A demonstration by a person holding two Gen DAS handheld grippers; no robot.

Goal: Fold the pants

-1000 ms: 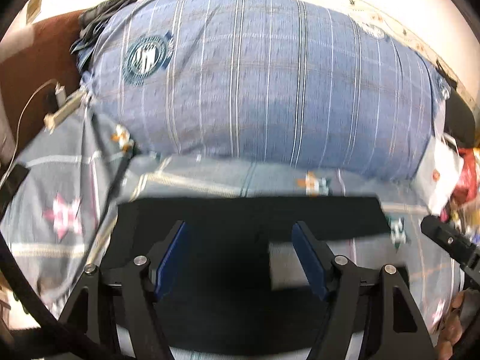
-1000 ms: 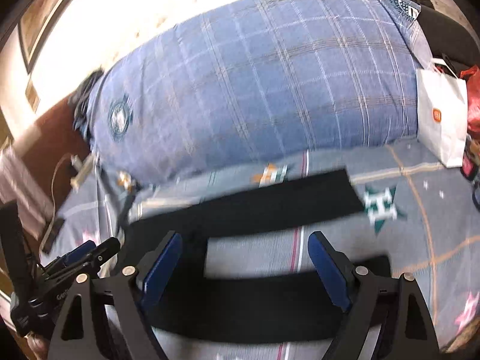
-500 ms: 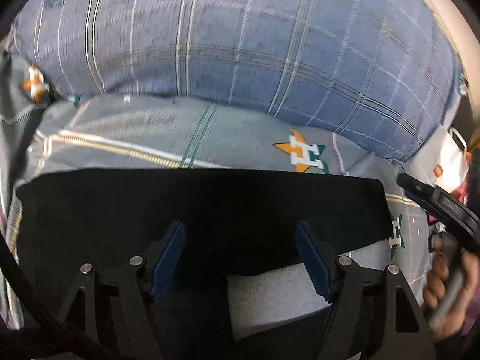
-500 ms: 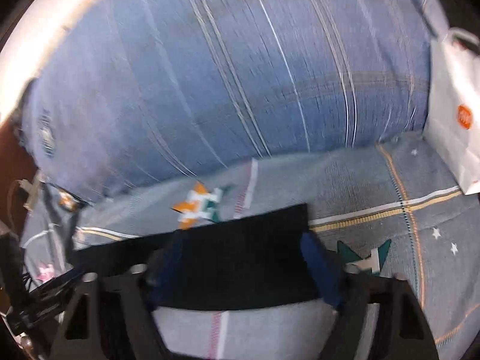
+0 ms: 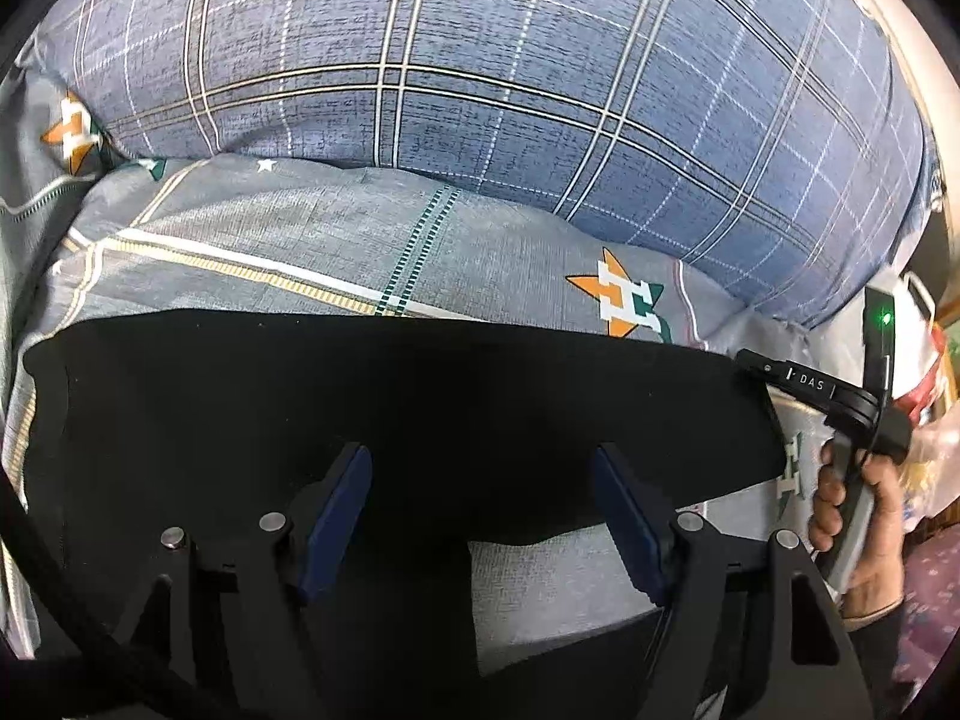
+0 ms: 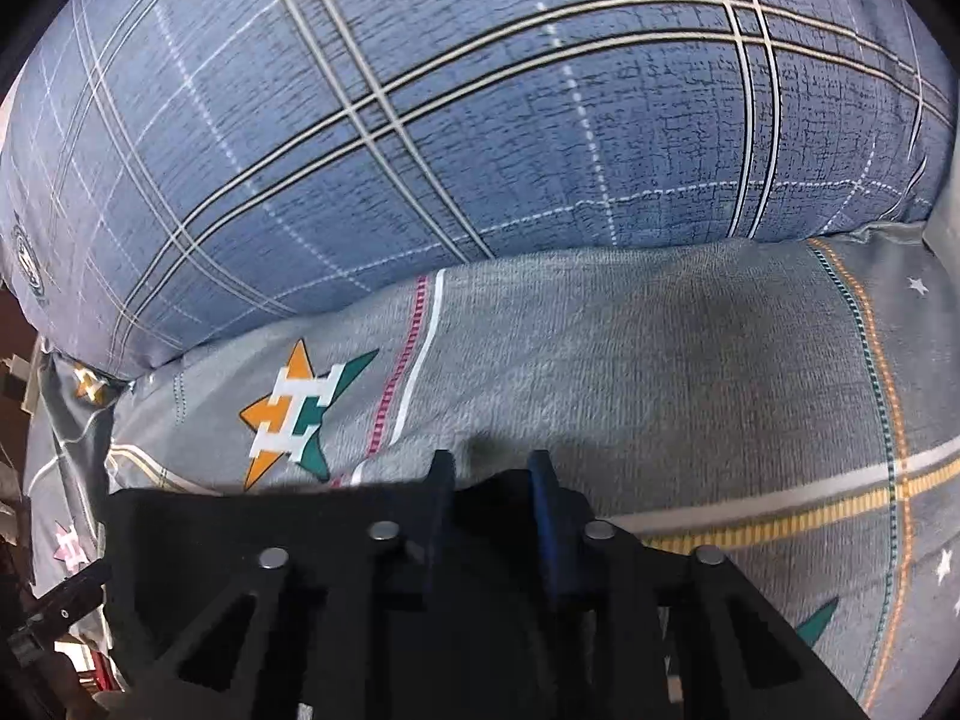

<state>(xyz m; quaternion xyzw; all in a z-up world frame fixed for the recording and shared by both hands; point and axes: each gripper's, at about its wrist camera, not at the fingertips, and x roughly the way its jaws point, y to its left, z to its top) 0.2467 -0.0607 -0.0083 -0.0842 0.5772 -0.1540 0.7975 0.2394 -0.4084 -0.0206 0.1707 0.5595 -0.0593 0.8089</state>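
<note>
Black pants (image 5: 420,408) lie spread across the grey bed sheet. My left gripper (image 5: 480,480) hangs low over them, open, its blue pads (image 5: 336,498) wide apart with the dark cloth under and between them, not pinched. In the right wrist view the pants' far edge (image 6: 240,516) runs along the bottom. My right gripper (image 6: 491,471) has its jaws closing, nearly together, with a raised bunch of the black cloth between the pads. The left wrist view shows the right gripper (image 5: 798,384) at the pants' right end, held by a hand (image 5: 858,516).
A big blue plaid pillow (image 5: 510,90) fills the far side of the bed (image 6: 480,120). The grey sheet (image 6: 660,372) carries star prints and stripes. A white bag (image 5: 924,324) stands at the far right. Part of the left gripper (image 6: 54,606) shows at lower left.
Both grippers came down close to the pants. The right gripper slid to the pants' far edge and its jaws went from wide open to nearly together on the cloth. The left stayed open.
</note>
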